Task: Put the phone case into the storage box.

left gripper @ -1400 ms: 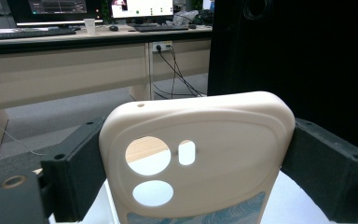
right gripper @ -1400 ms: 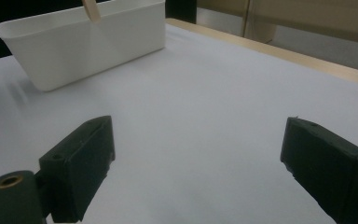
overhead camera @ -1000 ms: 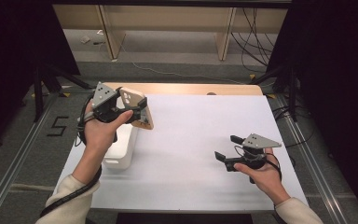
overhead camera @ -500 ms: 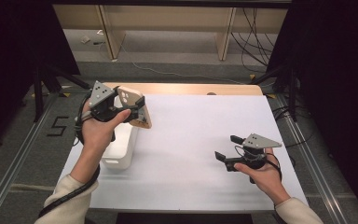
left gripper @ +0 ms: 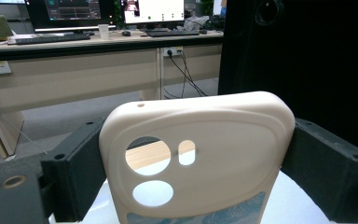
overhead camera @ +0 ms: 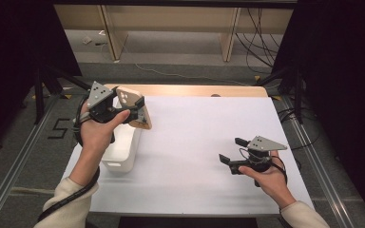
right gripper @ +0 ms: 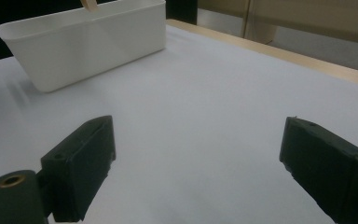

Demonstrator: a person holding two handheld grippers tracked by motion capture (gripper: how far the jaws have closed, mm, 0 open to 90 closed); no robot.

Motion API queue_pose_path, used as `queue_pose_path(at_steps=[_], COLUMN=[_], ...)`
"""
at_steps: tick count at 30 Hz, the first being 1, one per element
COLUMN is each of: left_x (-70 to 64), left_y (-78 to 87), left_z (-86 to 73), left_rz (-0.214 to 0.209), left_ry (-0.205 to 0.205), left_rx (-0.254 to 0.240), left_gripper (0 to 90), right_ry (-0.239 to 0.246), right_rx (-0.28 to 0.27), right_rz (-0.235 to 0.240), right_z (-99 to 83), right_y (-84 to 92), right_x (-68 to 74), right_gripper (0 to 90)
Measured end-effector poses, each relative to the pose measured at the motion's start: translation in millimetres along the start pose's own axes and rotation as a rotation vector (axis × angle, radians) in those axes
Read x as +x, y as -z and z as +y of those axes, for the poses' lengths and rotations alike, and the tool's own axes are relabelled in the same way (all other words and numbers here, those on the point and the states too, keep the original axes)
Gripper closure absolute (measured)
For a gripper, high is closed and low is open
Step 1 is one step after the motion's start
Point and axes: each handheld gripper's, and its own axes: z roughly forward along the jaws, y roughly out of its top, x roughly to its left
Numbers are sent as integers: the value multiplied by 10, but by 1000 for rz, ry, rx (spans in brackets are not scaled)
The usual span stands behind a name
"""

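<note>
A beige phone case (overhead camera: 143, 120) with round camera cut-outs is held upright in the air above the far end of a white bin (overhead camera: 123, 153), near the table's left side. My left gripper (overhead camera: 135, 109) is shut on it, one jaw against each long edge. In the left gripper view the case (left gripper: 223, 140) stands between both black jaws, its cut-outs facing the camera. My right gripper (overhead camera: 231, 150) rests low over the white table (overhead camera: 195, 137) at the right, open, with nothing between its jaws (right gripper: 198, 140).
The white bin (right gripper: 88, 42) is a long open tub at the table's left edge. A wooden strip (overhead camera: 195, 90) borders the table's far side. Metal rails run along both sides, and cables lie on the floor beyond.
</note>
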Motion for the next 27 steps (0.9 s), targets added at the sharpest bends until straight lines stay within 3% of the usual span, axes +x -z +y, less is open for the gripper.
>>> queue_pose_path(at_steps=[27], left_x=[114], left_y=[34], left_z=[3], left_rz=[33], left_ry=[4], left_rx=[0], left_gripper=[110], right_ry=[0], right_rx=[0], right_rz=[0], right_z=[-1], right_y=[0], right_x=[0], right_gripper=[113])
